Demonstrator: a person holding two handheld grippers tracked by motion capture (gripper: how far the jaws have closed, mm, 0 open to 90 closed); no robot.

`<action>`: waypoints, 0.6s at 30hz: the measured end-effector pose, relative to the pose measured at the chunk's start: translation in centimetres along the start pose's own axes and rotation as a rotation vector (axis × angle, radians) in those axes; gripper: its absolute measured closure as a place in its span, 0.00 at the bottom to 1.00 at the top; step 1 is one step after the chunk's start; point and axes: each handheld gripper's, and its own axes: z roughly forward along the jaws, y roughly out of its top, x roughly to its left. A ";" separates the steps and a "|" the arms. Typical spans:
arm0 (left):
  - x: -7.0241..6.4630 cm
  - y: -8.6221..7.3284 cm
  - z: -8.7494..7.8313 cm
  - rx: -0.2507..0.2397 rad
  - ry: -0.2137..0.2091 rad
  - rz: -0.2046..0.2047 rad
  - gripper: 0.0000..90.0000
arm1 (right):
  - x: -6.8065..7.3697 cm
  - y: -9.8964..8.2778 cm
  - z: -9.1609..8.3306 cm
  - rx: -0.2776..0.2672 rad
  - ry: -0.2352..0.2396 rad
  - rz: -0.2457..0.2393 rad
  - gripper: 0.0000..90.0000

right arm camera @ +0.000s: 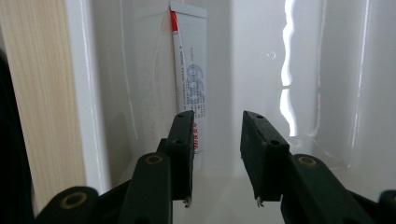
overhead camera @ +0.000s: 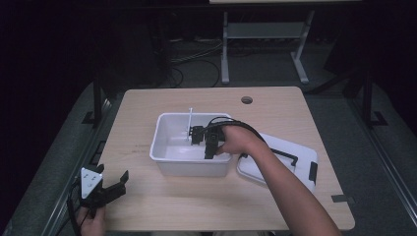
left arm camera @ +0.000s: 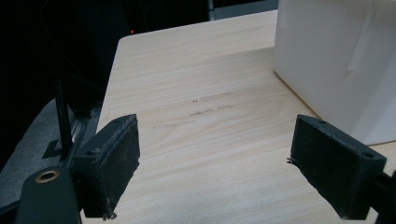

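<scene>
White tub point(overhead camera: 167, 160) at the centre of the desk point(overhead camera: 147, 206), its lid point(overhead camera: 295, 162) lying flat to the right. The right gripper point(overhead camera: 200, 142) reaches down inside the tub; in the right gripper view its jaws stand a little apart with nothing between them, and the white tube point(right arm camera: 189, 84) leans upright against the tub's far wall, just beyond and left of the gap. At lower left of the high view the left gripper point(overhead camera: 112, 189) rests idle near the desk edge, jaws spread wide over bare wood.

Judged step: letting go of, or reaching for, the tube. To do it well, keep the jaws clear of the tube so it is not tipped, and move straight along the wall without scraping the rim.
</scene>
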 end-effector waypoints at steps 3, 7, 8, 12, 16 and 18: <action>0.0 0.0 0.0 0.002 -0.002 0.004 0.17 | 0.0 -0.2 -0.6 -0.013 -0.004 0.006 0.72; -0.1 0.0 0.0 0.001 -0.003 0.003 0.17 | -0.1 -0.5 -1.2 -0.022 -0.010 0.007 0.71; -0.1 0.0 0.1 0.001 -0.003 0.003 0.17 | 0.0 -0.6 -1.4 -0.018 -0.012 0.016 0.71; -0.1 0.0 0.1 0.000 -0.002 0.003 0.17 | 0.0 -0.7 -2.1 -0.021 -0.023 0.013 0.70; -0.1 0.0 0.1 -0.001 -0.002 0.001 0.17 | 0.2 -0.6 -3.1 -0.017 -0.031 0.011 0.69; -0.1 0.0 0.1 0.000 -0.002 0.003 0.17 | 0.2 -0.7 -3.5 -0.027 -0.035 0.006 0.68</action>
